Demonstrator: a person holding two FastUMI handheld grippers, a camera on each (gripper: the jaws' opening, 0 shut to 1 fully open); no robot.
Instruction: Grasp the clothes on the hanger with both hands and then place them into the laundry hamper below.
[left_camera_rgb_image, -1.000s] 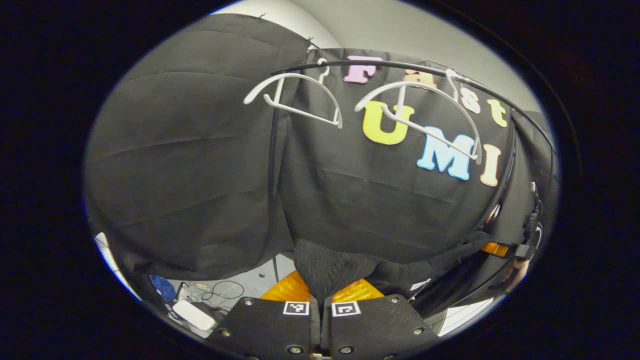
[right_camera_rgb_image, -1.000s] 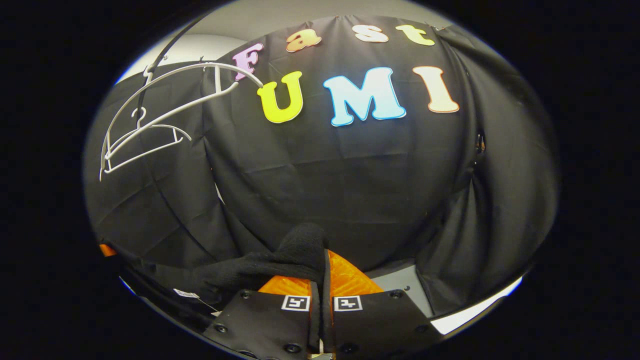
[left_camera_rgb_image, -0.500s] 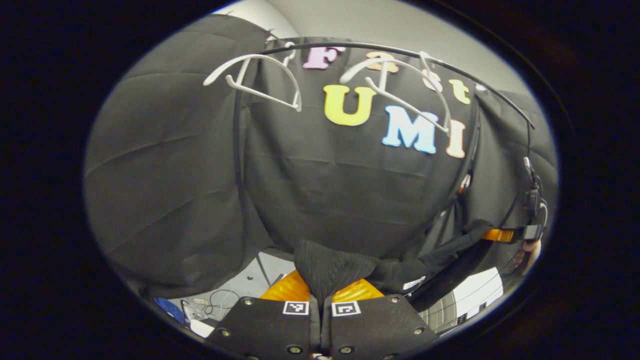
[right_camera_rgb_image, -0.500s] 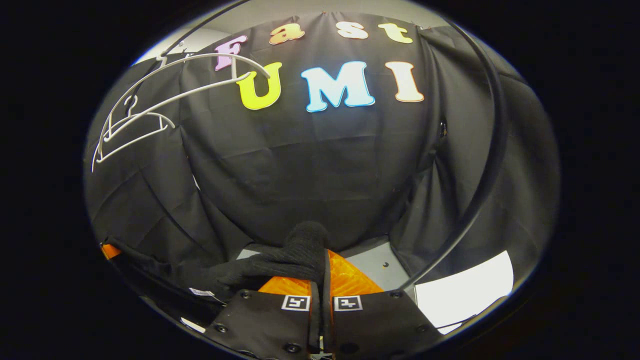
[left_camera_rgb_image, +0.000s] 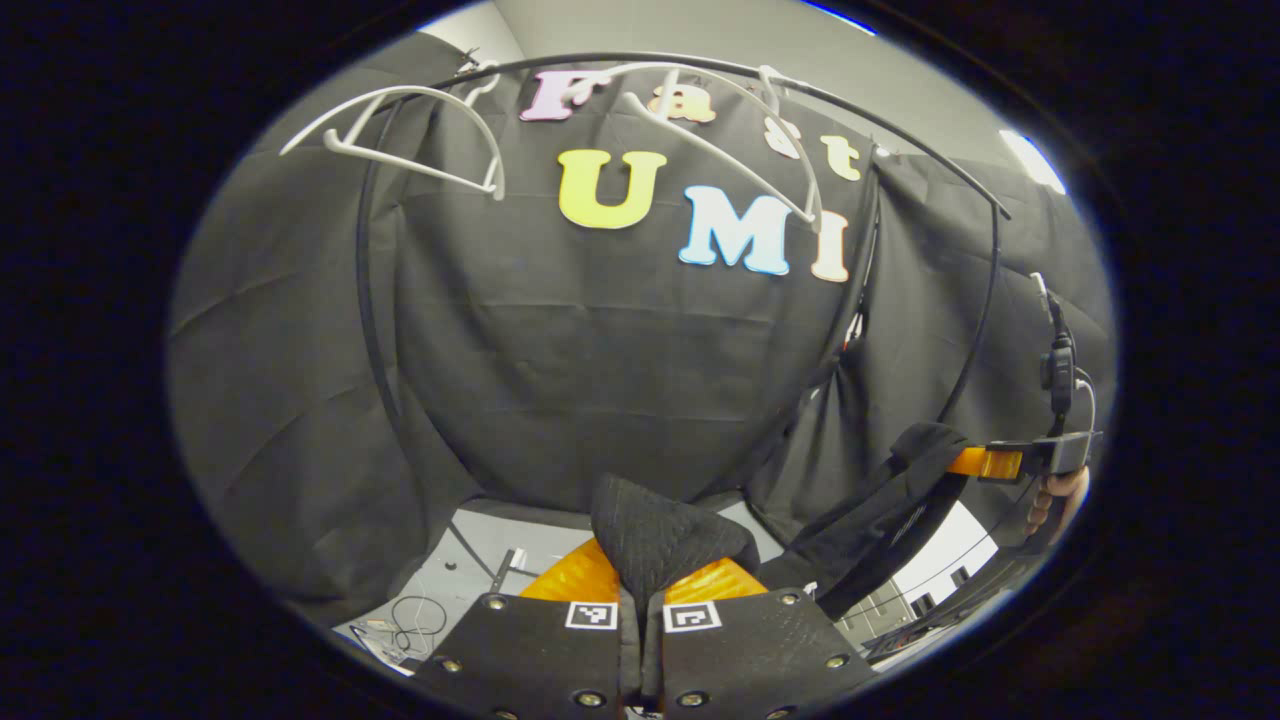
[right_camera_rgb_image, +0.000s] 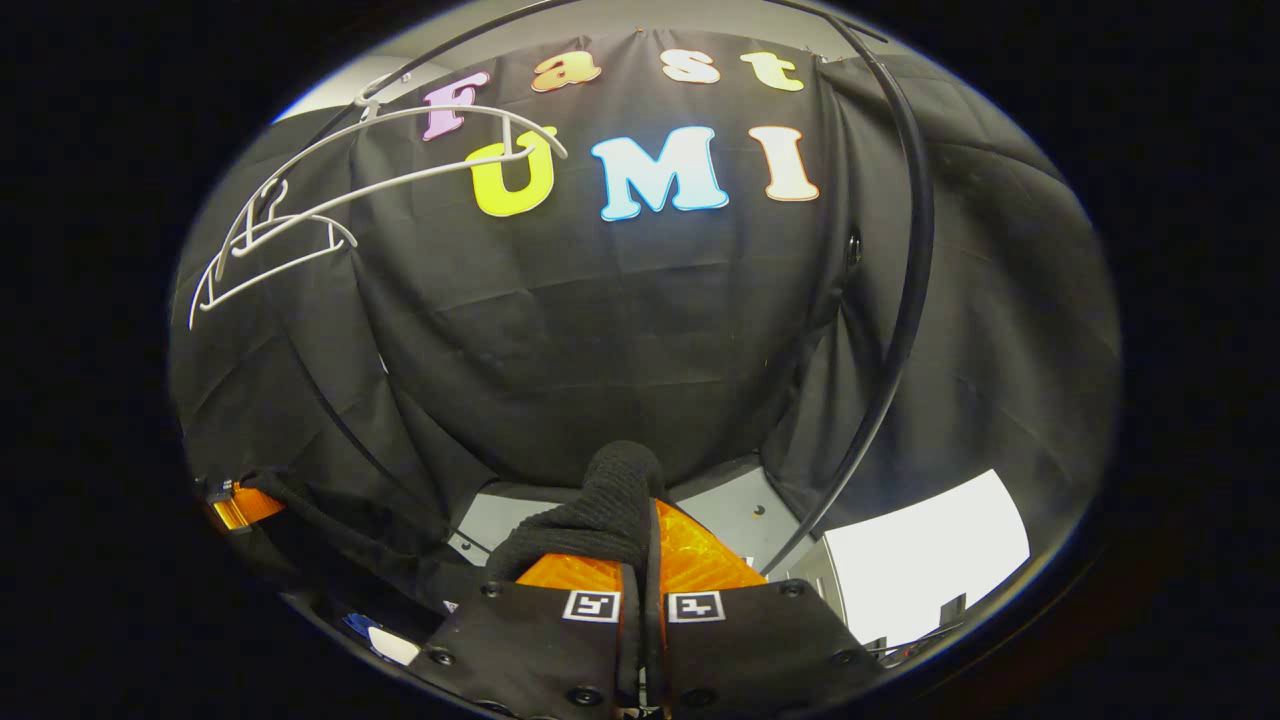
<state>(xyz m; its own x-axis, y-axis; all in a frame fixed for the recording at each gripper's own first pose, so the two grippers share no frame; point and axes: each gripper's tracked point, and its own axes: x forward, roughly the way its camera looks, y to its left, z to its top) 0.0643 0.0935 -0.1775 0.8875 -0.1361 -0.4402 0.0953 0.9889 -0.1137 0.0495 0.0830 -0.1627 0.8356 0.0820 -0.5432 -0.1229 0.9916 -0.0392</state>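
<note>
Pinching black garment between both closed hand-held grippers, left, right; cloth stretched between.

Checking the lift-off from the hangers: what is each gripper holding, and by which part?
Both hold one black knit garment: the left gripper pinches a bunched fold at one end, the right gripper another at the opposite end.
</note>
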